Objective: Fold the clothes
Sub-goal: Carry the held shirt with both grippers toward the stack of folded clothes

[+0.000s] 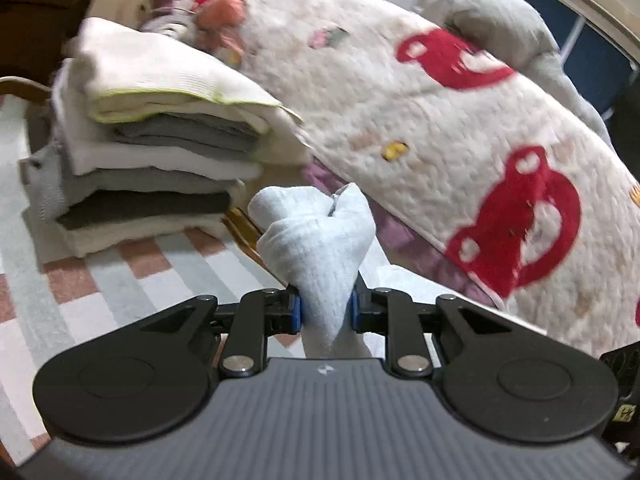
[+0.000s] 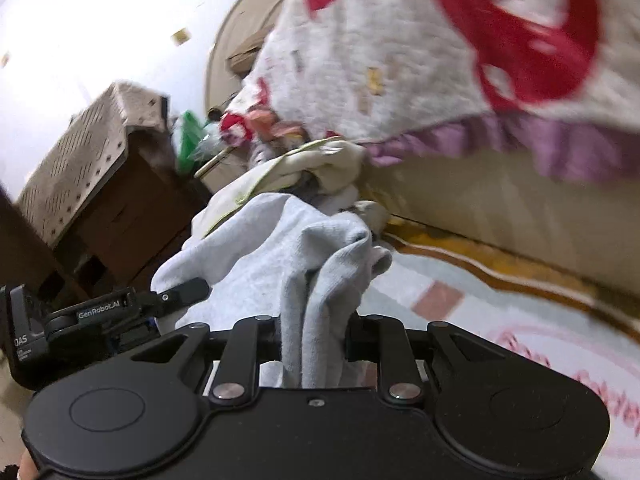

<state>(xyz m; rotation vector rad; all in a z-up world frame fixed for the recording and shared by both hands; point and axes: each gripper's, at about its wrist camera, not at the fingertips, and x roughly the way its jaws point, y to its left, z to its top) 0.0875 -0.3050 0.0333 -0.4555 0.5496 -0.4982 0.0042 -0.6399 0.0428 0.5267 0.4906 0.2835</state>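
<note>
Left gripper [image 1: 325,312] clamped on bunched light grey garment [image 1: 316,240], held up in front of bed. Right gripper [image 2: 312,340] clamped on same garment, another corner. Stack of folded clothes [image 1: 152,152] left of garment, on checked mat [image 1: 120,280]. Quilt [image 1: 420,120] with red prints over bed behind.
</note>
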